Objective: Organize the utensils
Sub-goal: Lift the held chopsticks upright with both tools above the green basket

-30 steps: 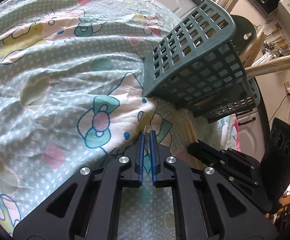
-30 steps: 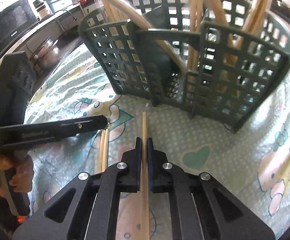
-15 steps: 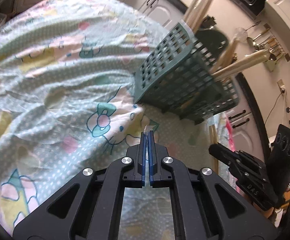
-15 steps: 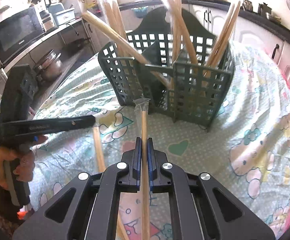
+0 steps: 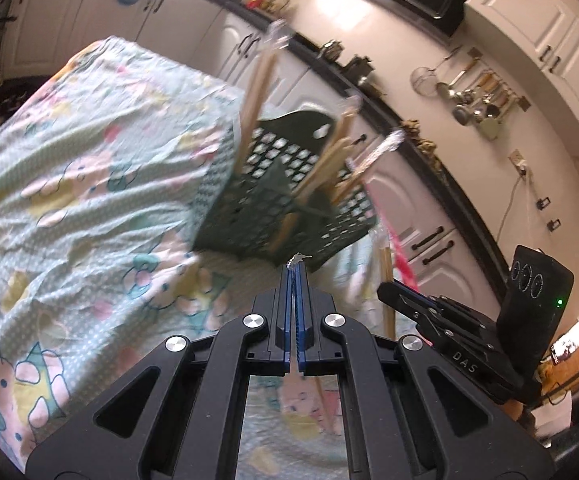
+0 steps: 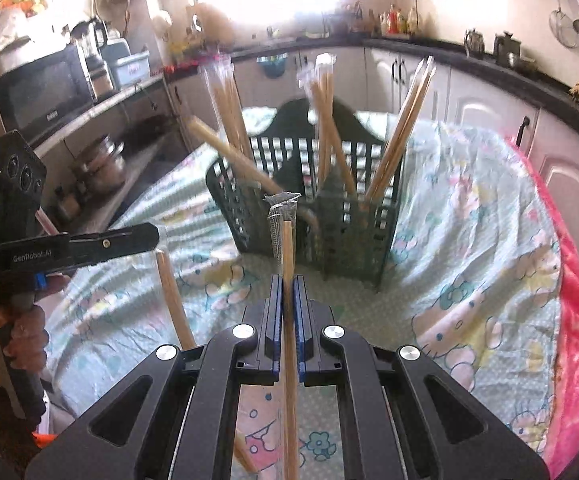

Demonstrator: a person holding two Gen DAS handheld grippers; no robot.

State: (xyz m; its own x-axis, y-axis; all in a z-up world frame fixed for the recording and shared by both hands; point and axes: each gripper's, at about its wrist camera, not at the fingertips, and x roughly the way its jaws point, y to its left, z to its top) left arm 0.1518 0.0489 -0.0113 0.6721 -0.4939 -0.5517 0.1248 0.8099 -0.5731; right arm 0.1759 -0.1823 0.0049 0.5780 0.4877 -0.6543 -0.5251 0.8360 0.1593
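Observation:
A dark green slotted utensil basket [image 6: 321, 216] stands on the patterned cloth and holds several wrapped wooden chopstick pairs [image 6: 325, 120]; it also shows in the left wrist view [image 5: 285, 200]. My right gripper [image 6: 288, 280] is shut on a plastic-wrapped chopstick pair [image 6: 288, 256], held upright in front of the basket. My left gripper [image 5: 294, 272] is shut on the tip of a clear wrapper [image 5: 296, 259]; from the right wrist view a chopstick pair [image 6: 173, 300] hangs below it. The left gripper [image 6: 145, 236] is to the left of the basket.
The cartoon-print cloth [image 5: 89, 184] covers the table, with a pink edge [image 6: 573, 320] at the right. Kitchen cabinets [image 6: 489, 112], a microwave [image 6: 45, 88] and pots [image 6: 97, 164] surround the table.
Both grippers have risen and drawn back from the basket, each carrying its wrapped chopsticks. The basket now looks smaller and further off. The left gripper's jaws have closed tighter.

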